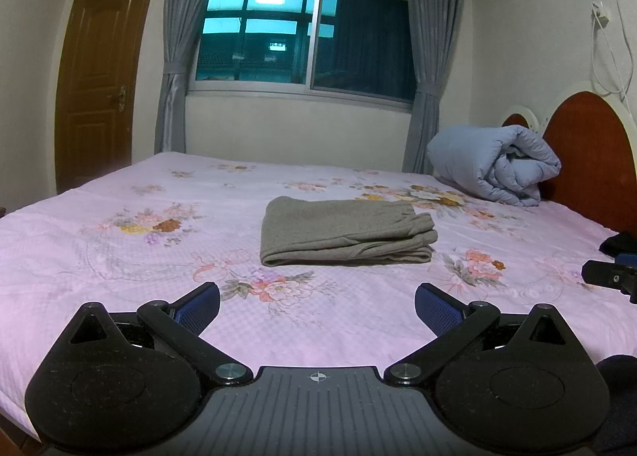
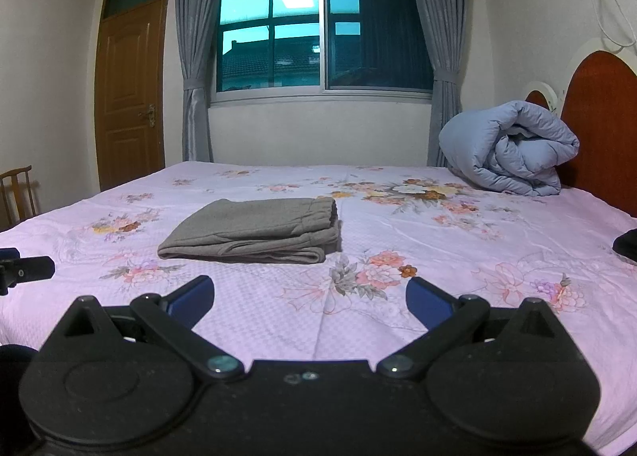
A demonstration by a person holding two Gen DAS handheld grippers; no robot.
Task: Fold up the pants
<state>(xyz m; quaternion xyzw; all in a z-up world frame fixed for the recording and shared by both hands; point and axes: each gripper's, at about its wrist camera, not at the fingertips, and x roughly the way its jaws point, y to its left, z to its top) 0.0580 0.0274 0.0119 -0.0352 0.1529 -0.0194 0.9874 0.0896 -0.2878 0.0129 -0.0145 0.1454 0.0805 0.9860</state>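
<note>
The gray pants (image 1: 346,231) lie folded into a flat, layered rectangle on the bed (image 1: 119,276), around the middle of the pink flowered sheet and well in from every edge. The gathered waistband end faces the headboard (image 1: 589,153) side, and the smooth folded edge faces the opposite side, toward the door (image 1: 99,85).

The left gripper (image 1: 317,306) hovers over the near edge of the bed, short of the pants, its blue-padded fingers (image 1: 199,308) spread wide apart with nothing between them. The right gripper (image 2: 309,300) hangs beside it over the same near edge, its fingers (image 2: 191,296) likewise released and holding nothing; the pants sit ahead of it and slightly to its left. Neither gripper touches the cloth.

A rolled light-blue quilt (image 1: 497,165) rests at the head of the bed against the headboard, well apart from the pants. Behind the far edge are a window (image 1: 306,22) with gray curtains (image 1: 179,49). A wooden chair (image 2: 16,193) stands at the left in the right wrist view.
</note>
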